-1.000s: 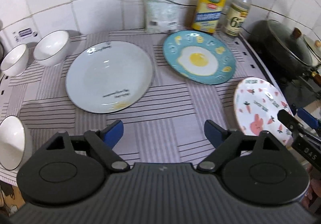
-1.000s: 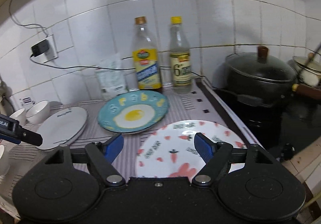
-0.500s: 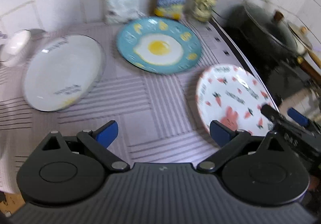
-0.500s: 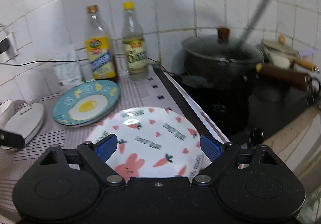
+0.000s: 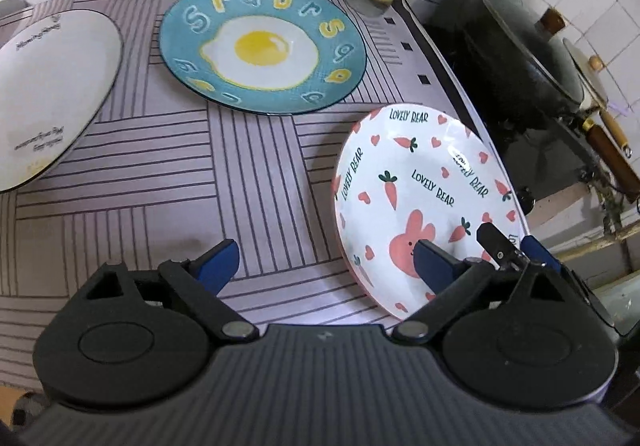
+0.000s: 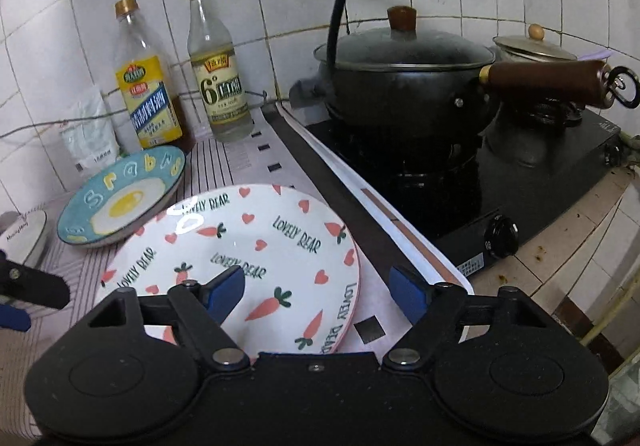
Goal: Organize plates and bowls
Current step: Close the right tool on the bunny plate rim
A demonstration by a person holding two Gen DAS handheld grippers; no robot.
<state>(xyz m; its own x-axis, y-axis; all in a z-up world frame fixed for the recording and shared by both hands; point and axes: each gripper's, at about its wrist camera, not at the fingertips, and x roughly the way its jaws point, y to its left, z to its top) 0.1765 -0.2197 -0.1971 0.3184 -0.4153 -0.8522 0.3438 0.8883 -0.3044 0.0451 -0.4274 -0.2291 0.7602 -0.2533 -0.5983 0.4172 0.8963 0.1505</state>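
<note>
Open striped counter (image 5: 168, 174) between the three plates; bottles (image 6: 218, 66) at the back and wok (image 6: 404, 74) on the right box things in.

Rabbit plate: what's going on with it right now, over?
Both jaws closing, nothing clamped yet. Right gripper straddles rim of rabbit plate; left gripper alongside, empty. Egg plate sits apart behind. Stove edge close at right.

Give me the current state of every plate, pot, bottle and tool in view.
Rabbit plate: flat on the mat, ungripped, its near edge between the right tool's jaws.
Egg plate: flat, untouched.
White plate: flat, untouched.
Black pot: lidded, on the stove.
Two bottles: upright, capped.
Left tool: closing, nothing between.
Right tool: closing, not pressing.
</note>
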